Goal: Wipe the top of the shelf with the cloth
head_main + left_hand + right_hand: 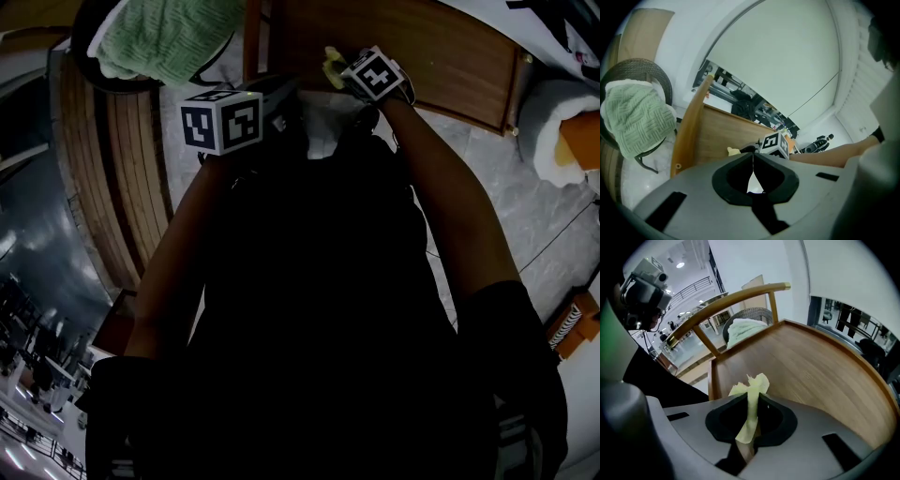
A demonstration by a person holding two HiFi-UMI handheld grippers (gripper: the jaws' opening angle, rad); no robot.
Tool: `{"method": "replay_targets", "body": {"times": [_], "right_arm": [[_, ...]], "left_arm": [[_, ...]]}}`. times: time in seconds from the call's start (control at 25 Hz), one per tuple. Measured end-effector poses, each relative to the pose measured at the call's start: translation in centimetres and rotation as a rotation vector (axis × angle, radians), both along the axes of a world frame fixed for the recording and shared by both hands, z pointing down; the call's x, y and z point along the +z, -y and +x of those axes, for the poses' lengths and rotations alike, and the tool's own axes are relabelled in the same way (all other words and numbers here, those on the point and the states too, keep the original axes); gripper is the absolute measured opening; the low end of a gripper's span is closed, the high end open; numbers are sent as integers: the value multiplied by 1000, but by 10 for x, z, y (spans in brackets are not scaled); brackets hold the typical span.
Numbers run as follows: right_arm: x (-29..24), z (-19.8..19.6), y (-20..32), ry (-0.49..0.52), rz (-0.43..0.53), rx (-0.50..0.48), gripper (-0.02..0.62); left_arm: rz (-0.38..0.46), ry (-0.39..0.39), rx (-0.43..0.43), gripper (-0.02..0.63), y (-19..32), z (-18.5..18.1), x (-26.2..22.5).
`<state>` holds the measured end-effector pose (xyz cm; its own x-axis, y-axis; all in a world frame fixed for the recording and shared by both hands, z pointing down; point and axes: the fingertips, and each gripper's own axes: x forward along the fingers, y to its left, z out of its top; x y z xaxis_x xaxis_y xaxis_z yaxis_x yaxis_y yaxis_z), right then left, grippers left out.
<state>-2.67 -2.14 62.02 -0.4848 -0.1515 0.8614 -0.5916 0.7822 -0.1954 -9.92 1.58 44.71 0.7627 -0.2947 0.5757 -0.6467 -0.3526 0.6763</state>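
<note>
A bright hall with a pale stone floor (525, 216) lies behind a wooden shelf (820, 371), whose flat top is edged by a raised rim (862, 364). Off to the side, a green towel (159, 37) is draped over a round wicker chair (649, 70).

The right tool (751, 398) is clamped on a yellow cloth (755, 382), bunched into a narrow strip with only a small tuft poking out past the tips. It hangs over the near part of the shelf top; whether the tuft touches the wood I cannot tell. The left tool (753, 161) has its jaws pressed together on nothing and sits just beside the right one.

The main risk is that thin hold. With so little cloth showing beyond the tips, a firm press would probably put hard plastic on the wood rather than fabric, leaving the top scraped instead of wiped. A sideways drag could also tug the strip out of the pinch, since it is held by a twisted fold. A long stroke may run the tool into the rim, and the idle left tool is near enough to get bumped.
</note>
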Motion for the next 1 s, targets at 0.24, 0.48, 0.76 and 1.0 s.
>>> {"method": "replay_targets", "body": {"times": [0.24, 0.48, 0.76, 1.0], "right_arm": [[-6, 114, -13, -88, -31, 53, 49], [-7, 220, -29, -138, -32, 136, 49], [-14, 322, -43, -217, -48, 224, 49], [-15, 371, -49, -349, -97, 281, 49]], "left_arm": [[-7, -24, 41, 15, 7, 70, -1], [11, -49, 98, 15, 12, 143, -5], [-3, -51, 109, 15, 10, 187, 1], [-2, -63, 98, 15, 12, 192, 4]]}}
